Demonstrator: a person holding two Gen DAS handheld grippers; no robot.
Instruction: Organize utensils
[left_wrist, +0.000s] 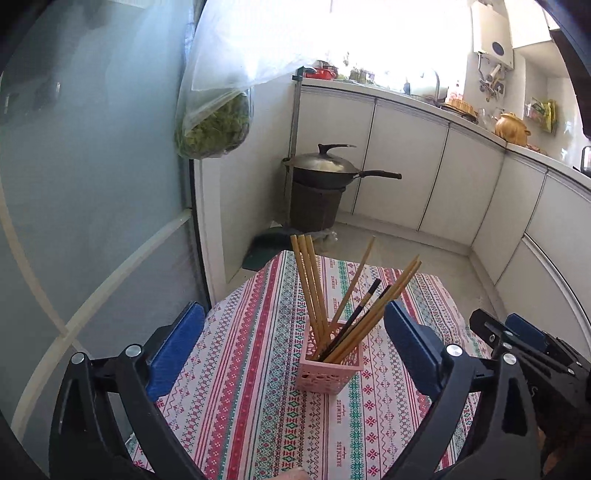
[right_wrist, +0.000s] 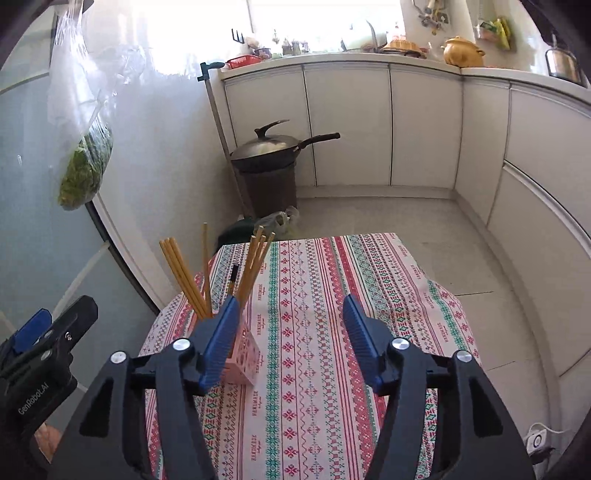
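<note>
Chopsticks (left_wrist: 321, 295) stand fanned in a pink holder (left_wrist: 330, 363) between the spread, empty jaws of the left gripper (left_wrist: 295, 332); the right gripper (right_wrist: 288, 321), jaws likewise apart and empty, has the holder just left of its left jaw. Sorting looks all but finished, with no loose utensil visible on the cloth-covered bench (right_wrist: 332, 295), so next likely comes only a careful retreat without knocking the leaning sticks. Ahead of the right jaws lies bare cloth, its far edge dropping to the floor.

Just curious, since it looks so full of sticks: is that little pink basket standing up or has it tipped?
Upright. The pink basket sits flat on the striped tablecloth, open top upward, with chopsticks fanning out of it.
</note>
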